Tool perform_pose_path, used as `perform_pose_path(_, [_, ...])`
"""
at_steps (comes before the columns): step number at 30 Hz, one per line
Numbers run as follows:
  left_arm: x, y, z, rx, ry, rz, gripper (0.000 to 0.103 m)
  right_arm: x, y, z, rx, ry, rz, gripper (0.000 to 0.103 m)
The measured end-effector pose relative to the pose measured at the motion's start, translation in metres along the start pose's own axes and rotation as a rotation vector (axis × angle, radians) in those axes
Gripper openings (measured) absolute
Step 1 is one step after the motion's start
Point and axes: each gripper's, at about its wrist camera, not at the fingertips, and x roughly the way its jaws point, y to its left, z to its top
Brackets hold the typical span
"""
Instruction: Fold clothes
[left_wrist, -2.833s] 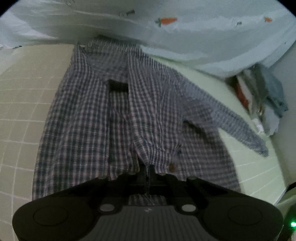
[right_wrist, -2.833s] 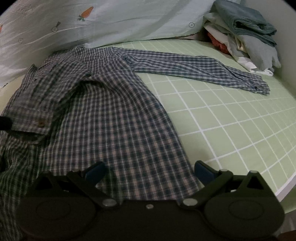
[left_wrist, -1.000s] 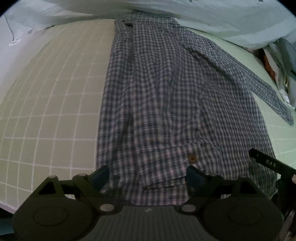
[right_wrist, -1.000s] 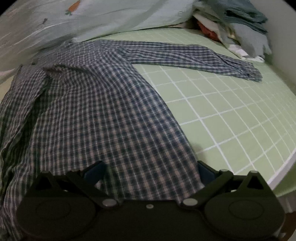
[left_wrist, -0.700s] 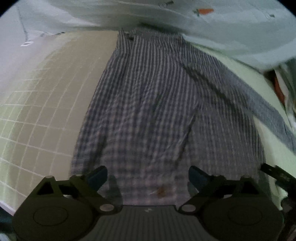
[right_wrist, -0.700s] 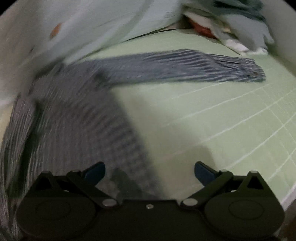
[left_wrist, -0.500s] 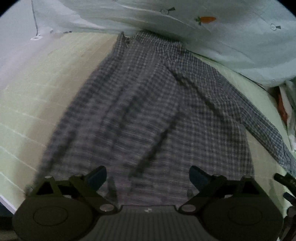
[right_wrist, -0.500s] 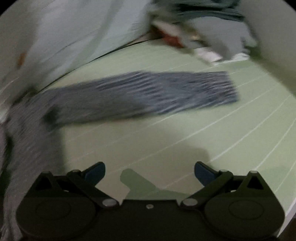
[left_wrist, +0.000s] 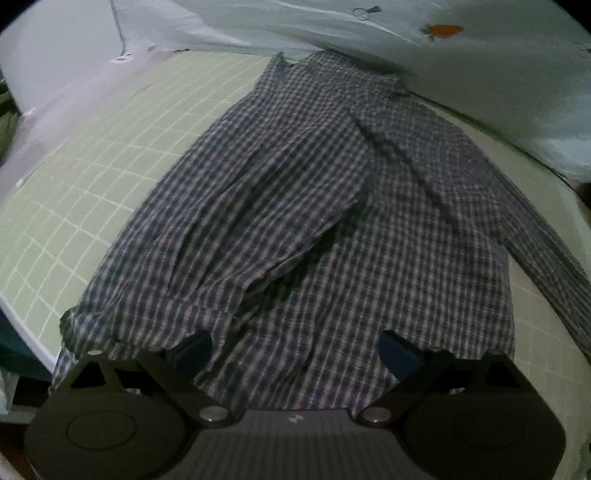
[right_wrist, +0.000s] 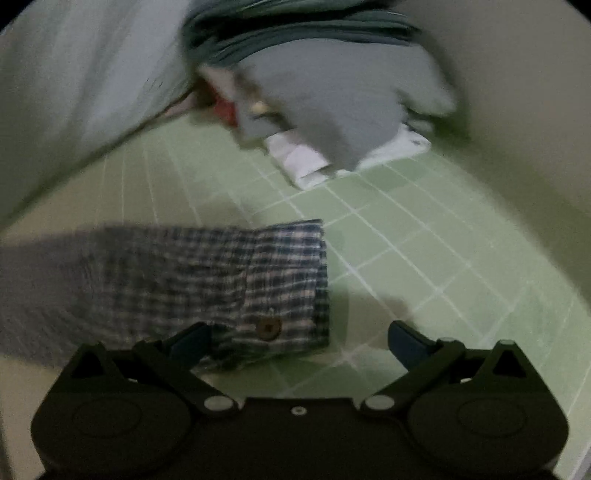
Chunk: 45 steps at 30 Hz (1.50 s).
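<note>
Green grid mat (left_wrist: 92, 155), plaid shirt (left_wrist: 332, 221) about halfway folded.

Shirt's flat on the mat: one sleeve already lies over the body, the other sleeve (right_wrist: 184, 273) sticks out sideways, its cuff (right_wrist: 284, 280) right by the right gripper (right_wrist: 299, 338). Both it and the left gripper (left_wrist: 295, 349) are spread wide, holding nothing. Body folds look undone; clothes pile (right_wrist: 325, 103) sits behind.

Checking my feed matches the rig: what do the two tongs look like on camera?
Both match: a black body with two round housings, silver pivot screws and angled black arms ending in dark blue fingertips. The left tongs show a ribbed centre panel with a small pale logo; the right tongs have a plain centre.
</note>
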Motion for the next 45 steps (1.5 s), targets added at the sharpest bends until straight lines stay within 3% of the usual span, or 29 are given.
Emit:
perform_pose_path(2, [-0.003, 0.0, 0.001, -0.006, -0.007, 0.012, 0.096, 0.001, 0.0, 0.0, -0.017, -0.024, 0.016, 0.1])
perform_pose_path(3, [-0.004, 0.0, 0.002, -0.008, -0.012, 0.018, 0.096, 0.001, -0.001, 0.0, -0.032, -0.035, 0.022, 0.093])
perform_pose_path(5, [-0.005, 0.001, 0.003, -0.005, -0.012, 0.035, 0.096, 0.0, -0.001, 0.003, -0.068, -0.064, 0.038, 0.063])
perform_pose_path(6, [-0.005, 0.001, 0.003, -0.002, -0.011, 0.044, 0.096, 0.0, -0.003, 0.007, -0.079, -0.074, 0.057, 0.034])
perform_pose_path(7, [-0.005, 0.002, 0.004, 0.0, -0.009, 0.053, 0.096, 0.002, -0.005, 0.013, -0.085, -0.07, 0.075, 0.021])
perform_pose_path(9, [-0.006, 0.005, 0.006, -0.001, -0.011, 0.059, 0.096, 0.008, -0.013, 0.023, -0.059, -0.07, 0.076, 0.015])
perform_pose_path(15, [-0.009, 0.026, 0.014, 0.003, -0.02, 0.072, 0.096, 0.011, -0.028, 0.047, 0.038, -0.099, 0.028, 0.013])
perform_pose_path(19, [-0.007, 0.045, 0.017, 0.001, -0.015, 0.072, 0.096, 0.0, -0.02, 0.045, 0.03, -0.124, 0.037, 0.011])
perform_pose_path(23, [0.002, 0.066, 0.022, 0.004, 0.004, 0.066, 0.096, -0.018, 0.002, 0.037, 0.03, -0.15, 0.059, 0.009])
perform_pose_path(29, [0.019, 0.098, 0.044, 0.02, 0.012, 0.023, 0.096, -0.059, 0.069, 0.021, -0.021, -0.207, 0.112, 0.007])
perform_pose_path(36, [0.039, 0.136, 0.072, 0.04, 0.025, -0.035, 0.096, -0.107, 0.196, -0.005, -0.124, -0.217, 0.296, 0.006])
perform_pose_path(42, [0.053, 0.157, 0.092, 0.058, 0.034, -0.08, 0.096, -0.142, 0.33, -0.04, -0.184, -0.132, 0.65, 0.007])
perform_pose_path(43, [0.054, 0.158, 0.095, 0.059, 0.032, -0.086, 0.096, -0.147, 0.344, -0.044, -0.164, -0.113, 0.735, 0.011])
perform_pose_path(44, [0.055, 0.159, 0.098, 0.059, 0.028, -0.091, 0.096, -0.149, 0.348, -0.046, -0.159, -0.106, 0.738, 0.019])
perform_pose_path(45, [0.056, 0.16, 0.1, 0.06, 0.025, -0.095, 0.096, -0.151, 0.351, -0.048, -0.155, -0.1, 0.741, 0.052])
